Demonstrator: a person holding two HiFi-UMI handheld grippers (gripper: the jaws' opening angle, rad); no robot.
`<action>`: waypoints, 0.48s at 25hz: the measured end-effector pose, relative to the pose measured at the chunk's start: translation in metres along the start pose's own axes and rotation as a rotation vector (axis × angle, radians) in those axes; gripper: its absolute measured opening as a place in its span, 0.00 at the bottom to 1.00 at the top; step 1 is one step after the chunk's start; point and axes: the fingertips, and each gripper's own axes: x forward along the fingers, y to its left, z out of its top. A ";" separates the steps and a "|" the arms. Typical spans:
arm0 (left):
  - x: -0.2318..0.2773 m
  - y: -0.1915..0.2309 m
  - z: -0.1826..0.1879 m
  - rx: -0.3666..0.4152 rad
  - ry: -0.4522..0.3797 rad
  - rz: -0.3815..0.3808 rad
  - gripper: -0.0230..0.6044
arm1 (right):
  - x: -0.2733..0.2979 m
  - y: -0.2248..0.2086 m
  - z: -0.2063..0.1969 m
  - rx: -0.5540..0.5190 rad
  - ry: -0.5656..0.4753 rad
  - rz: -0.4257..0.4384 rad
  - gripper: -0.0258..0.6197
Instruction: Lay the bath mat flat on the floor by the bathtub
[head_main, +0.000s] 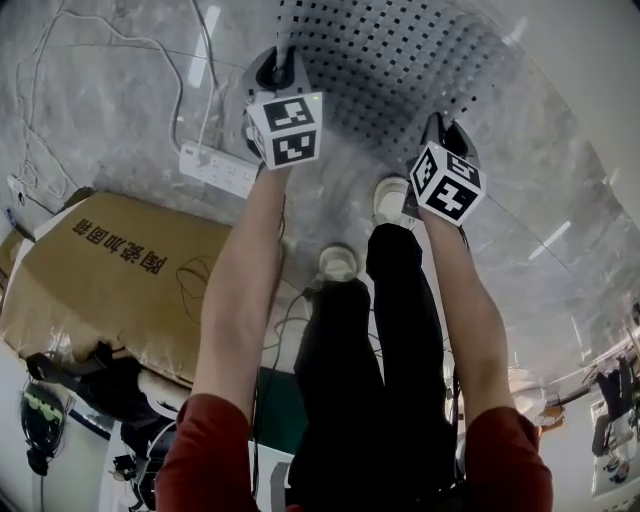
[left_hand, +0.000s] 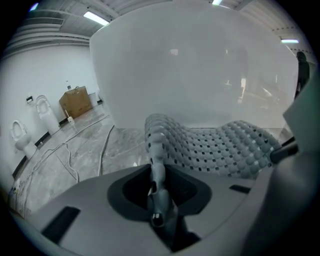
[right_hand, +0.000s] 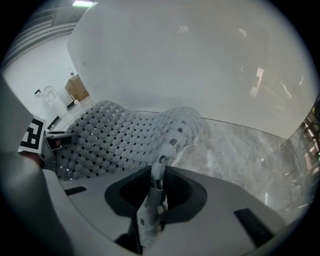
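Observation:
The grey bath mat (head_main: 400, 70), knobbly and full of small holes, spreads over the marble floor ahead of both grippers. My left gripper (head_main: 278, 62) is shut on its near left edge, and that edge (left_hand: 156, 150) runs pinched between the jaws. My right gripper (head_main: 441, 132) is shut on the near right edge (right_hand: 165, 155). Between the two grips the mat arches up and slopes down toward the foot of the white bathtub (left_hand: 200, 65) (right_hand: 200, 65), which fills the background of both gripper views.
A white power strip (head_main: 215, 168) and loose cables lie on the floor at the left. A large cardboard box (head_main: 110, 270) sits behind it. The person's shoes (head_main: 338, 262) (head_main: 392, 198) stand just behind the mat. Toilets (left_hand: 46, 112) and another box (left_hand: 76, 100) stand by the far wall.

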 end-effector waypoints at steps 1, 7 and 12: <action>0.004 0.001 -0.002 0.012 0.004 -0.001 0.16 | 0.005 -0.001 -0.001 -0.010 0.003 -0.006 0.16; 0.024 0.010 -0.011 0.067 0.037 0.025 0.23 | 0.032 -0.015 -0.012 0.019 0.054 -0.056 0.17; 0.035 0.015 -0.018 0.083 0.070 0.015 0.32 | 0.043 -0.034 -0.017 0.028 0.087 -0.109 0.22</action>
